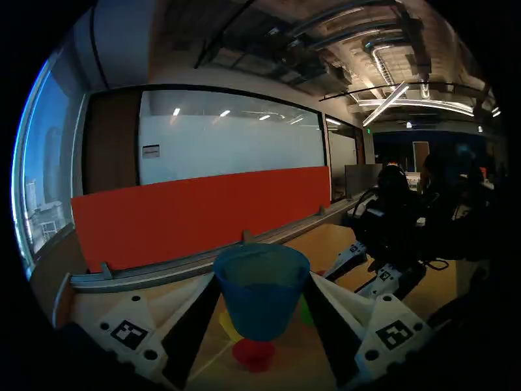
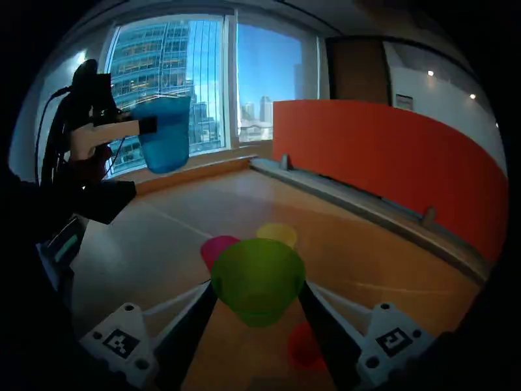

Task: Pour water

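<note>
While the left claw pinches a blue cup aloft, right claw pinching a green cup.

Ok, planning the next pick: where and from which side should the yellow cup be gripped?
Take the yellow cup across its wall just below the rim. It seems to stand upright, mouth up, and the pink cup sits close on its left in the right gripper view, so coming in level from its right side looks safest.

Low, close, forward-facing — shared table
</note>
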The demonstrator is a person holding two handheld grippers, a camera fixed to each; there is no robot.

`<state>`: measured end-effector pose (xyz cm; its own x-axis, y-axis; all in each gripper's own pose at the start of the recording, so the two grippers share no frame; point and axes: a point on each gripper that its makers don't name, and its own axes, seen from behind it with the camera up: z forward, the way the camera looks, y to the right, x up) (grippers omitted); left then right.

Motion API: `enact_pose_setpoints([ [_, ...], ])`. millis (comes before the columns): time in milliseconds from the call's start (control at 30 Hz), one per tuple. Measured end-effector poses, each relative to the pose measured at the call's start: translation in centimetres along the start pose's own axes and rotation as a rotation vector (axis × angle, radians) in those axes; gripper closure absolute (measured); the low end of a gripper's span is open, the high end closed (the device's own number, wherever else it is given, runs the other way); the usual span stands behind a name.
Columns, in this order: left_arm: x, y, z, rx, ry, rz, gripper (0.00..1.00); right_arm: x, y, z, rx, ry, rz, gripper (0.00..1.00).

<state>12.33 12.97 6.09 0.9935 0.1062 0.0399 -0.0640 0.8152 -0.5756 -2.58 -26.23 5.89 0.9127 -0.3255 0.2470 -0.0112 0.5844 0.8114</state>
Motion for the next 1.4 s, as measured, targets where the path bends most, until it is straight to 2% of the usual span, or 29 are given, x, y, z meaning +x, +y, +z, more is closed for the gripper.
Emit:
enact_pose_setpoints([
  [433, 0.9, 1.4, -0.2, -0.022, 0.008, -0.003, 0.15, 2.5, -1.0, -2.5, -0.007, 0.108, -0.005, 0.10],
  [867, 2.1, 1.7, -0.4, -0.026, 0.027, -0.005, 0.15, 4.1, -1.9, -3.9, -0.009, 0.207, -0.001, 0.08],
  [1400, 2.7, 2.3, -0.7, -0.031, 0.036, 0.012, 0.15, 4.0, -2.4, -4.2, 0.003, 0.229, -0.013, 0.08],
])
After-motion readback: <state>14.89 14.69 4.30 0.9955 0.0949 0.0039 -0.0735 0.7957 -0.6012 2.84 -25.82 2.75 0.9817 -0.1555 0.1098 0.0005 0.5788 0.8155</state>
